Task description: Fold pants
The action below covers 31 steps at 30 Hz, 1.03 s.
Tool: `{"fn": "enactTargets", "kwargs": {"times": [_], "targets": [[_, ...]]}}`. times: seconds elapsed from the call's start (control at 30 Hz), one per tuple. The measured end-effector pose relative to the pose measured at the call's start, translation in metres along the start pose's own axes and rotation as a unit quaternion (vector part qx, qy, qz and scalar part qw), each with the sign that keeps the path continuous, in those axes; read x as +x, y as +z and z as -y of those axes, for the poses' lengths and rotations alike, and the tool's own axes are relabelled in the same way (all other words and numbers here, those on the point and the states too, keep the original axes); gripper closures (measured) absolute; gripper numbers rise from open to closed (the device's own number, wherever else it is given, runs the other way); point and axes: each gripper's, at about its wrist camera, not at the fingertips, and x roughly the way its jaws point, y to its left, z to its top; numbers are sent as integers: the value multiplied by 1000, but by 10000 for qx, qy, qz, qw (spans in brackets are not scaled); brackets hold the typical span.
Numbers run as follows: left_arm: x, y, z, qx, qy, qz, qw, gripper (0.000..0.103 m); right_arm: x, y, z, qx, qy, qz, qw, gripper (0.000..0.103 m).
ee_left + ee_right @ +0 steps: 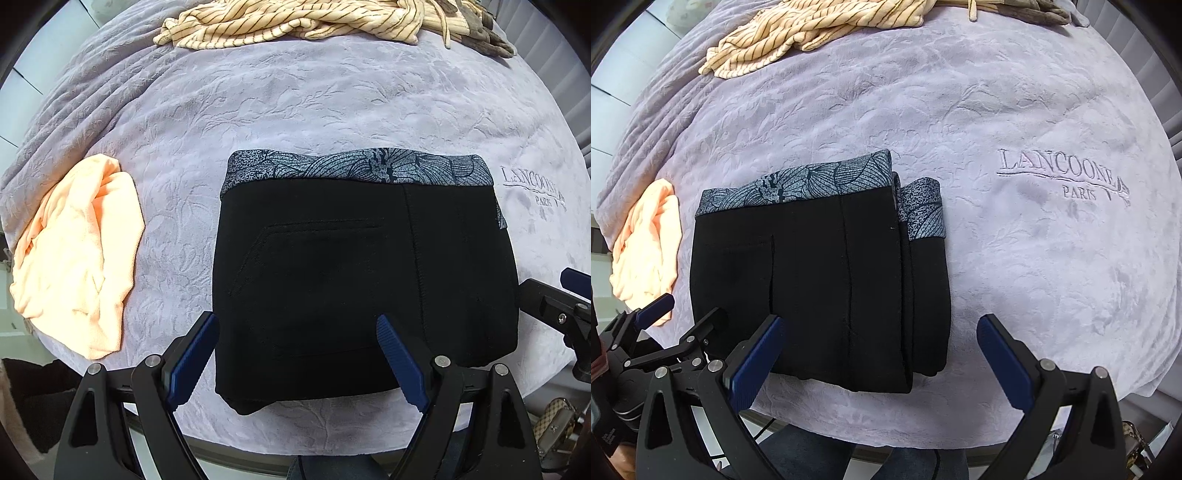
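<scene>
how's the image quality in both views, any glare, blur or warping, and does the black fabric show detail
Left wrist: strong fisheye bowing of the blanket, dark corners; black pants nearly featureless, only faint pocket stitching; orange cloth slightly blown out. Right wrist: same curvature, embroidered lettering sharp, pants dark with visible seams, no glare.

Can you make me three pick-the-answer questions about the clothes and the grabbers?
1. Where is the orange cloth?
A. left of the black pants
B. on top of them
C. inside them

2. What colour is the blanket?
A. green
B. red
C. pale purple

3. How are the left gripper and right gripper?
A. both shut on the pants
B. both open, holding nothing
C. one holds the striped cloth

Answers: 1 A, blanket shows between the cloth and the pants. 2 C, lilac plush with stitched letters. 3 B, the blue pads stand wide apart.
</scene>
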Motion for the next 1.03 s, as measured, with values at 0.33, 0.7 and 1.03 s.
{"fn": "enactTargets", "kwargs": {"times": [0.33,0.7,1.03], "targets": [[1,1,0,10,-49,-7,10000,15,3,1,-2,-54,-11,-57,10000,0],[2,1,0,51,-74,-16,10000,15,6,0,-4,-81,-10,-96,9999,0],[1,3,-1,6,-223,96,9997,15,10,-1,-4,-37,-54,-124,9999,0]]}}
